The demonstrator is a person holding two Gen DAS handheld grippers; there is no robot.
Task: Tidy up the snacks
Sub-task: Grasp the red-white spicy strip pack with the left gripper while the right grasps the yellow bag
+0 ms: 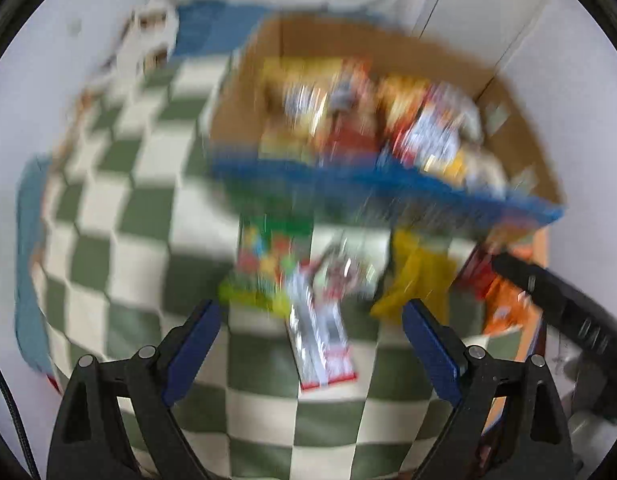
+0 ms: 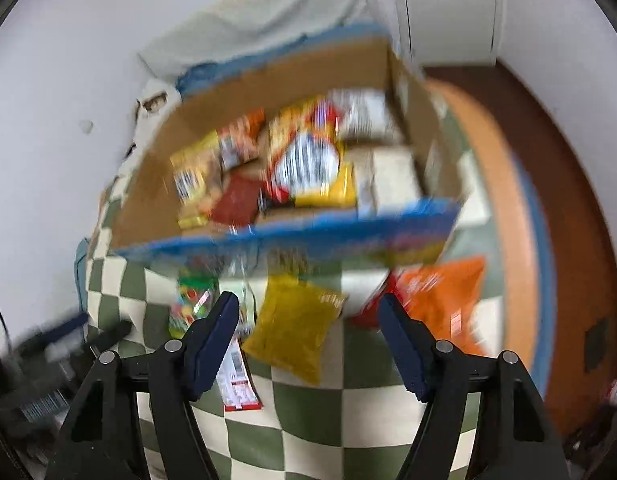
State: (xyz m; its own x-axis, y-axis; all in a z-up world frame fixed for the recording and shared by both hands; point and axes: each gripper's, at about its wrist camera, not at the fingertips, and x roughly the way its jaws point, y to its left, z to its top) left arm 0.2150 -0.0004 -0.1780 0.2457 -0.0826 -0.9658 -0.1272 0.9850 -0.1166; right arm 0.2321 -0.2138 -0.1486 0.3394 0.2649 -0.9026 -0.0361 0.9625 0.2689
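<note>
Both views motion-blurred. Green-and-white checkered cloth (image 1: 120,240) covers the table; far side holds an open cardboard box (image 2: 148,196) with a blue near edge, packed with snack packets (image 2: 304,160), yellow, red and orange ones at left and centre, pale boxes at right; labels unreadable. Loose on the cloth near the box, left to right: a green multicoloured candy bag (image 1: 268,256), a silver-and-red wrapper (image 1: 324,344), a yellow snack bag (image 2: 296,328), an orange snack bag (image 2: 444,300) with something red just left of it. Left gripper (image 1: 312,344) has its fingers spread wide, nothing clamped; the silver-and-red wrapper lies on the cloth between them, pads apart from it. Right gripper (image 2: 308,344) is also parted and empty; the yellow snack bag sits between its fingertips, not pinched, orange bag just beyond the right finger.
</note>
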